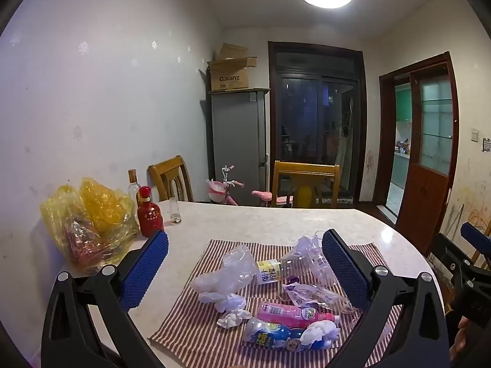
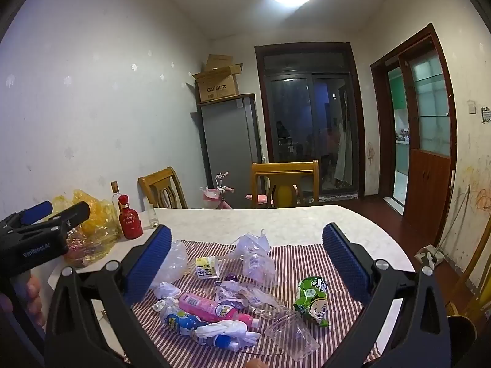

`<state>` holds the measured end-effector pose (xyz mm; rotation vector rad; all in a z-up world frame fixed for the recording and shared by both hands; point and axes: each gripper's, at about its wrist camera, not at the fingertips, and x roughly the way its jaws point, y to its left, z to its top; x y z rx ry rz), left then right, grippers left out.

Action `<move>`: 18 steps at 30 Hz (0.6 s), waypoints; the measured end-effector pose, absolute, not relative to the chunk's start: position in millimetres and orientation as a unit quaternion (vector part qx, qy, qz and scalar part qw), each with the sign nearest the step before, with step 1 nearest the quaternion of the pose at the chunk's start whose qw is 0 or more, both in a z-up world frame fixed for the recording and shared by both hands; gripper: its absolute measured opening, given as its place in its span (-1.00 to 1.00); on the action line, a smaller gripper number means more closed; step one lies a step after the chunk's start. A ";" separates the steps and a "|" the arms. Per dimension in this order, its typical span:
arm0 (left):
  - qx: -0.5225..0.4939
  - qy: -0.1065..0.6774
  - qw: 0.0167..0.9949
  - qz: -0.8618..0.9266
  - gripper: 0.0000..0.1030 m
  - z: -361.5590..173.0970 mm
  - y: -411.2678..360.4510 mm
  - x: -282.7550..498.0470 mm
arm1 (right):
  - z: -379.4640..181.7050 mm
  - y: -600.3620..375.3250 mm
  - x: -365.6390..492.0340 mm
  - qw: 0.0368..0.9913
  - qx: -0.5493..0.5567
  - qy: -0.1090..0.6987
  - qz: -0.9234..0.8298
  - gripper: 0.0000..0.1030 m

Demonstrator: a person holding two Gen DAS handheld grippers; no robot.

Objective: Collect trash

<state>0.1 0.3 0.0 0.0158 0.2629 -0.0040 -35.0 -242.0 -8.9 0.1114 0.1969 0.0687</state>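
the trash lies in a loose heap on a red-and-white striped cloth (image 2: 294, 254) at the near side of the table (image 2: 276, 217): a pink bottle (image 2: 211, 306) and a blue bottle (image 2: 184, 322) side by side at the near left, crumpled clear plastic (image 2: 254, 257) and a clear bottle with a yellow label (image 1: 276, 270) behind them, a green snack packet (image 2: 311, 300) to the right, and a crushed clear cup (image 2: 288, 334) nearest you. your right gripper (image 2: 247, 257) hangs above the heap with its fingers spread wide and nothing between them. your left gripper (image 1: 245, 260) does the same, fingers wide apart and empty, over the left part of the cloth.

take one piece at a time, probably the green packet, which sits apart from the rest. come down so both fingers straddle it, then close gently; thin plastic will likely slip or crumple. far left, a yellow bag (image 1: 92, 220) sits by a red bottle (image 1: 148, 214), possibly not trash. no bin is visible.
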 end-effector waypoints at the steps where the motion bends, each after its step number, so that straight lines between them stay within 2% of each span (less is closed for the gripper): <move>1: 0.007 0.131 0.991 -0.002 0.89 0.0 0.3 0.0 | -8.9 -241.8 -34.9 0.993 0.054 0.098 0.033 0.92; 18: 0.014 0.134 0.991 -0.003 0.89 -3.0 -7.9 2.0 | -8.9 -243.1 -35.5 0.993 0.053 0.100 0.035 0.92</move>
